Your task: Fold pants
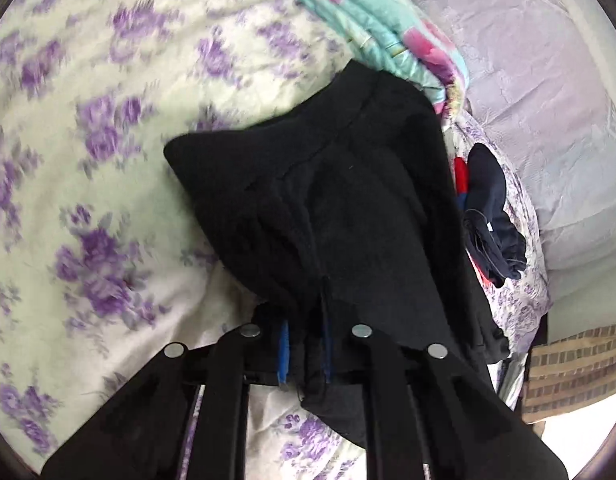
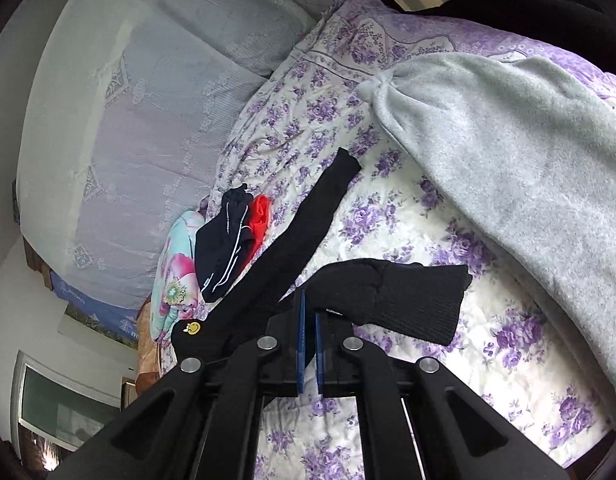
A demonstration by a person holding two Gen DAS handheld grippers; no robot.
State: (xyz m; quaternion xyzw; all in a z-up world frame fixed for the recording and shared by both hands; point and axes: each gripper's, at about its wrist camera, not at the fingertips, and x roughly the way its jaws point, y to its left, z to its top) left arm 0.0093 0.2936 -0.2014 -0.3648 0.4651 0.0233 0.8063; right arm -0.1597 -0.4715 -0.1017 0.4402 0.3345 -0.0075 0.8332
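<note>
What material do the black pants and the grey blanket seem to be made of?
Pants: probably a matte knit, since fine ribbing shows near the hem. Blanket: likely fleece or plush, since its surface looks fuzzy and soft, without sheen.

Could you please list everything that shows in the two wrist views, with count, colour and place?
pants: one, black, lifted over the bedspread, gripped at both ends; one leg trails away in the right wrist view
bedspread: one, white with purple flowers, covering the bed
folded quilt: one, turquoise and pink floral, at the head of the bed
pillows: pale lilac, count unclear, at the headboard end
dark clothes: small pile, navy, beside the quilt
red garment: one, under the navy pile
fleece blanket: one, light grey, on the bed's far side
left gripper: shut on the pants
right gripper: shut on the pants
</note>
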